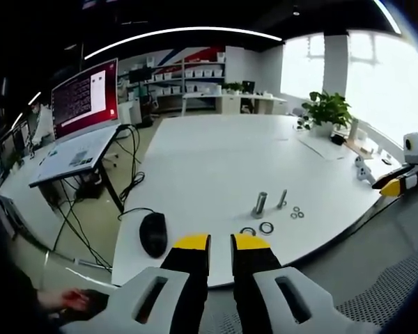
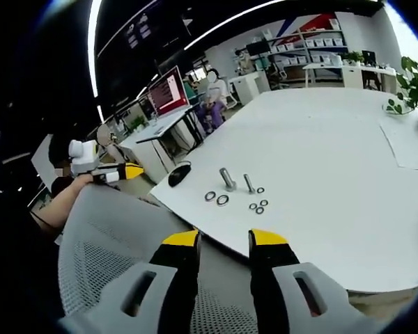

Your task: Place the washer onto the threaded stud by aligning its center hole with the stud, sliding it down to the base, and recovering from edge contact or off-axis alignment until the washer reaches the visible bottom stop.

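Table: large white tabletop (image 1: 216,156), seen from its near edge in both views (image 2: 334,174).
Chair: grey mesh seat back (image 2: 118,236) just under the right gripper, off the table's edge.
Monitor: big screen on a stand (image 1: 85,99) showing red and white, well to the side of the table.
Plant: green leafy plant in a white pot (image 1: 326,113) at the table's far side.
Mouse: black computer mouse (image 1: 153,234) near the table's edge, beside the hardware.
Left gripper: yellow-tipped black jaws (image 1: 221,242) released, a narrow gap between them, nothing held, hovering short of the table edge; also seen held out in a person's hand (image 2: 118,172).
Right gripper: yellow-tipped jaws (image 2: 225,239) parted and empty, above the chair; seen too at the edge of the left gripper view (image 1: 397,183).
Studs: thick metal threaded stud (image 1: 259,204) standing upright, a thinner stud (image 1: 282,199) just beside it.
Washers: two larger flat metal rings (image 1: 266,227) lying on the table nearest the thick stud, none on a stud; small rings (image 1: 297,212) clustered by the thinner one.
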